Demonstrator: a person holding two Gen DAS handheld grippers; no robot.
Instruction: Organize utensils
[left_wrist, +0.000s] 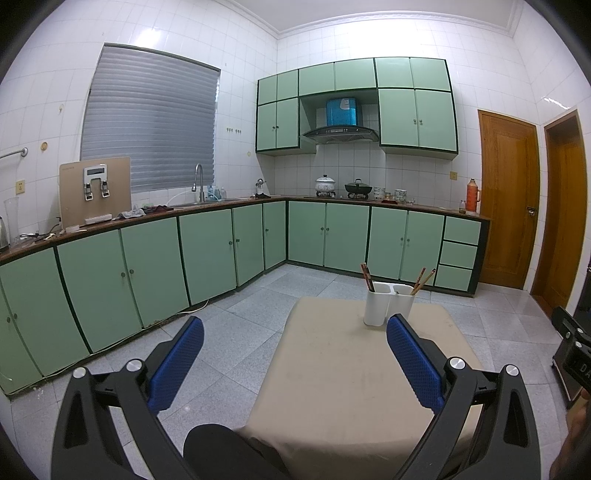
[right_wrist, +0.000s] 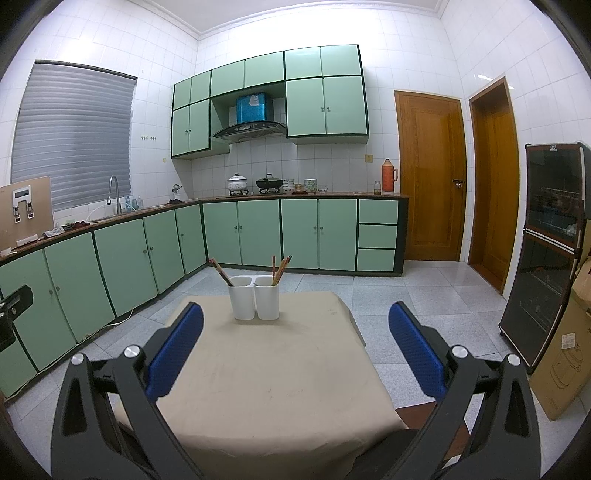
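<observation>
A white two-compartment utensil holder stands upright at the far end of a small table with a beige cloth. Chopsticks lean in its left compartment, and more chopsticks lean in its right one. My left gripper is open and empty, held above the near part of the table. My right gripper is open and empty, also well short of the holder. The right gripper's body shows at the left wrist view's right edge.
Green floor cabinets with a dark counter run along the left and back walls. A dark glass-door cabinet and a cardboard box stand to the right. Wooden doors are at the back right. Grey tiled floor surrounds the table.
</observation>
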